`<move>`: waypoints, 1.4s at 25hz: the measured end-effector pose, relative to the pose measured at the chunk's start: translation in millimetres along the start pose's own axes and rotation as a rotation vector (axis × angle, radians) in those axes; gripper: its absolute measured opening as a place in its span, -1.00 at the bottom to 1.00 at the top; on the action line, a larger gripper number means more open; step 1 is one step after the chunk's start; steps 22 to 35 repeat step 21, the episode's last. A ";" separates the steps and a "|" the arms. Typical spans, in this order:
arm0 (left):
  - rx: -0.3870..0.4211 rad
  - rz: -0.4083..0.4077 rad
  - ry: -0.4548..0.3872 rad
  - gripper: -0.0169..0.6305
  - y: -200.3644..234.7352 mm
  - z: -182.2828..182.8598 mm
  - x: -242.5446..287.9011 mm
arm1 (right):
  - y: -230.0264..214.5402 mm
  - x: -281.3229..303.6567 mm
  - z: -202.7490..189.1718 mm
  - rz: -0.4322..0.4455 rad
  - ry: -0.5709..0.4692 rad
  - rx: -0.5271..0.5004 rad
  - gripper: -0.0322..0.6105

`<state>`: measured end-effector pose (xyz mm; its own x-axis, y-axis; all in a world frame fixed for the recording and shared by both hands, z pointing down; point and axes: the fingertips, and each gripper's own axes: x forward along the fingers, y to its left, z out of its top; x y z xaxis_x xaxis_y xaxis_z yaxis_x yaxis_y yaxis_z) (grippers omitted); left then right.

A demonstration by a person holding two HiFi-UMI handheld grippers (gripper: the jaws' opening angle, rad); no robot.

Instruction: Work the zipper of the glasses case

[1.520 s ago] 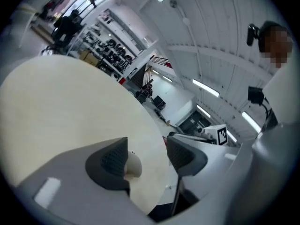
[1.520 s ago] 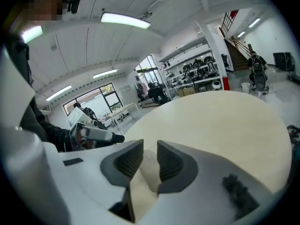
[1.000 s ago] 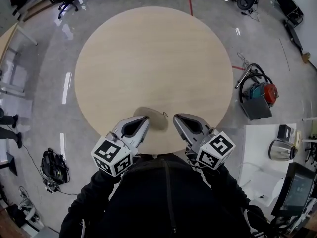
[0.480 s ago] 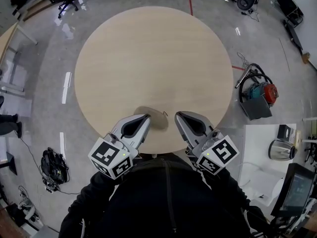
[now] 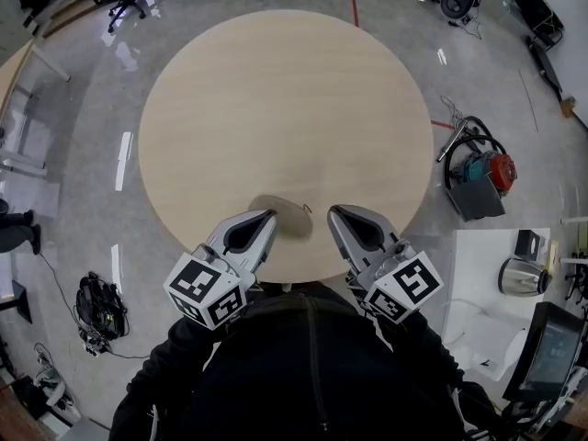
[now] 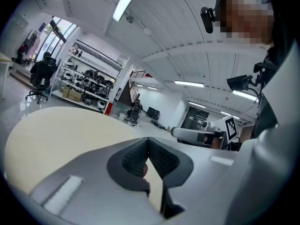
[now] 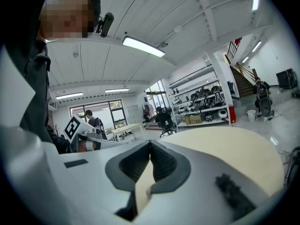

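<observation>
While the tan glasses case lies at the near edge of the round table, zipper pull (a small dark loop) facing right, the left gripper and right gripper flank it, both clenched empty, seemingly placed to brace and tug.

1. A round pale wooden surface stands on a glossy grey floor marked with a red line.
2. A black office chair sits at the upper left.
3. Stocked metal shelving stands beneath long ceiling strip lights.
</observation>
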<state>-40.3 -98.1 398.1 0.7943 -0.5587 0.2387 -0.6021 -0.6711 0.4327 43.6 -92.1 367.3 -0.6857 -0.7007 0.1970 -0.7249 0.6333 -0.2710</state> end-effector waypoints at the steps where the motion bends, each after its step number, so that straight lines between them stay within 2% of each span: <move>1: -0.003 0.000 -0.001 -0.93 0.0 0.0 0.2 | -0.4 -0.8 -0.1 -0.002 0.000 0.000 -0.89; 35: -0.007 -0.001 0.023 -0.93 3.5 -5.2 2.4 | -0.9 2.9 -6.1 -0.005 0.018 0.012 -0.89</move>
